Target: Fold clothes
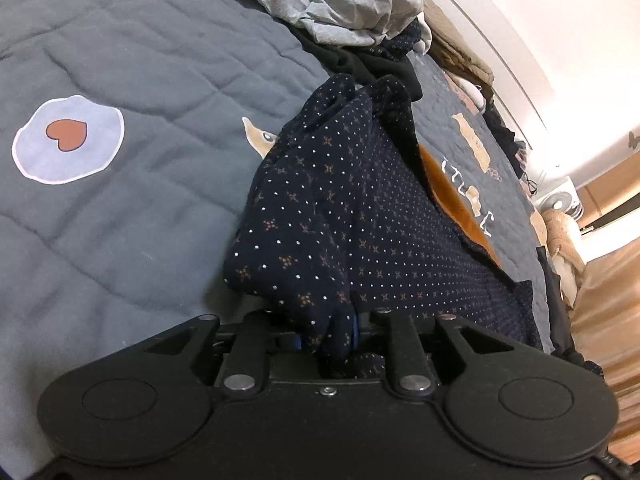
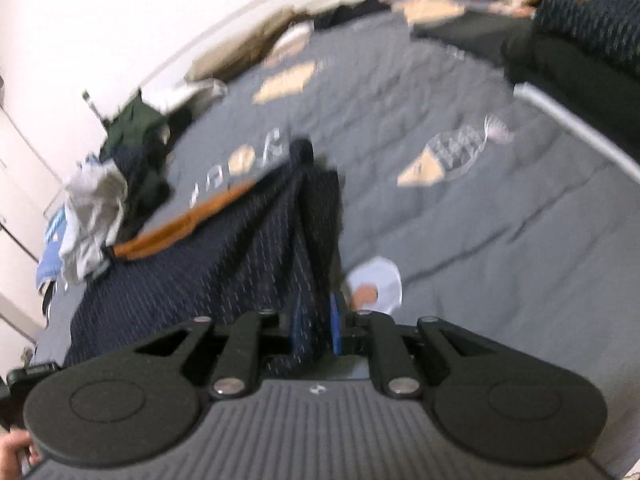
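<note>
Each hand-held gripper, left point(image 1: 334, 334) and right point(image 2: 316, 330), pinched the limp, light navy dotted garment point(image 1: 340, 216); best gripped along hems, toward 12 o'clock.

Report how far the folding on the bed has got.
Done: no folded stack visible. In hand: the navy dotted garment, pinched by the left gripper and right gripper, jaws closed on its fabric, partly lifted off the quilt. Left: the rumpled grey clothing and dark pieces beside it.
</note>
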`<state>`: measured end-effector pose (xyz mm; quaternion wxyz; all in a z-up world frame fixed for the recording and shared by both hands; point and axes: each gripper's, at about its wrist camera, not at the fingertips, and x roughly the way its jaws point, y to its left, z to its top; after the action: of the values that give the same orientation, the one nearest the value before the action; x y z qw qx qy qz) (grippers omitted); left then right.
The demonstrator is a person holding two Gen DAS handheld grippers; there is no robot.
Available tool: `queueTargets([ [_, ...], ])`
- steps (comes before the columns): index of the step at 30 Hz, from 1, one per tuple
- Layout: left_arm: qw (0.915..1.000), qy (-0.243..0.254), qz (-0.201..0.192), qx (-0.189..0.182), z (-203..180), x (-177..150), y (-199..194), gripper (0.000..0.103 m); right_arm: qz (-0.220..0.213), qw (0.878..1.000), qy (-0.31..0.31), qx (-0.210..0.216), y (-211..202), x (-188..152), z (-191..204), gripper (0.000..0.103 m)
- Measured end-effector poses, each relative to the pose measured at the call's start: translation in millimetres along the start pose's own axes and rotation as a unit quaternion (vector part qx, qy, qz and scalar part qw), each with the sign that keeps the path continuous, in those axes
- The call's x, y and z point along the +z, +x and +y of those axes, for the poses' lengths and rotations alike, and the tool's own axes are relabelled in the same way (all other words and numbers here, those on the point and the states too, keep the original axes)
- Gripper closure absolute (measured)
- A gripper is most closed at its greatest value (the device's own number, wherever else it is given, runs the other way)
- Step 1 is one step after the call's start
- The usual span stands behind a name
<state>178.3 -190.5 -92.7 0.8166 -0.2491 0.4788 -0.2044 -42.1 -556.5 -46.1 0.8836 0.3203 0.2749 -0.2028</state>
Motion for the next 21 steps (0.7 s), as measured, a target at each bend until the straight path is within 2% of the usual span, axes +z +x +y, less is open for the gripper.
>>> queueTargets([
  [4, 1.0, -0.005, 0.002, 0.001, 4.5, -0.7, -1.0, 0.077, -0.012, 1.0, -0.024, 0.013, 0.6, 2.4, 7.4, 0.088],
  [9, 1.0, 0.0, 0.0, 0.006, 3.7, -1.7, -0.1, 0.076, 0.011, 0.996, -0.082, 0.029, 18.7, -4.9, 25.8, 0.086],
  [11, 1.0, 0.003, 0.0, 0.009, 2.6, -2.2, 0.8, 0.075, 0.016, 0.993, -0.116, 0.007, 26.1, -9.3, 34.3, 0.084],
  [13, 0.9999, 0.006, -0.001, 0.012, 1.8, -2.4, 1.9, 0.075, 0.022, 0.99, -0.139, -0.008, 33.6, -13.2, 38.2, 0.072],
  [15, 0.9999, 0.008, -0.001, 0.014, 1.5, -2.6, 3.3, 0.074, 0.024, 0.988, -0.151, -0.013, 38.9, -16.2, 39.9, 0.067],
  [18, 0.9998, 0.009, -0.001, 0.016, 0.4, -2.7, 5.1, 0.073, 0.03, 0.988, -0.152, -0.006, 42.7, -19.2, 40.6, 0.064],
  [21, 0.9998, 0.013, -0.001, 0.017, -1.7, -3.3, 6.0, 0.072, 0.033, 0.987, -0.156, -0.018, 50.6, -21.3, 39.5, 0.065],
])
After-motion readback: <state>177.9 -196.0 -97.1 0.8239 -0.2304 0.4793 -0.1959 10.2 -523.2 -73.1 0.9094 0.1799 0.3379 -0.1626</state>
